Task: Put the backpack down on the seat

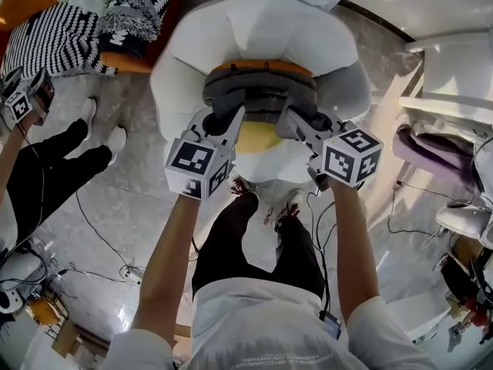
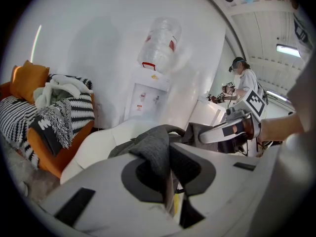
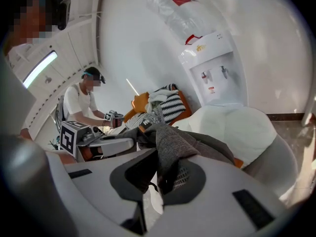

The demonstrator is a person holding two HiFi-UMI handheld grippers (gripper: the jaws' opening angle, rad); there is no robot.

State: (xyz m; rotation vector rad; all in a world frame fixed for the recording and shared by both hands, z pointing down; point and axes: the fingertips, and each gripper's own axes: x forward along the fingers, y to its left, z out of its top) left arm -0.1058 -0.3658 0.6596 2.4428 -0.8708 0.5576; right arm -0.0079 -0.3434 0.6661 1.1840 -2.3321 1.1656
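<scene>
A grey backpack with orange and yellow parts hangs just over the white cushioned seat; I cannot tell whether it touches it. My left gripper holds its left side and my right gripper its right side. In the left gripper view the left gripper is shut on a fold of the grey backpack fabric. In the right gripper view the right gripper pinches grey backpack fabric the same way. The seat lies beyond the bag.
An orange sofa with striped cushions stands at the back left. Another person in black trousers stands at the left, holding grippers. A water dispenser stands against the wall. Cables cross the floor. White furniture is at the right.
</scene>
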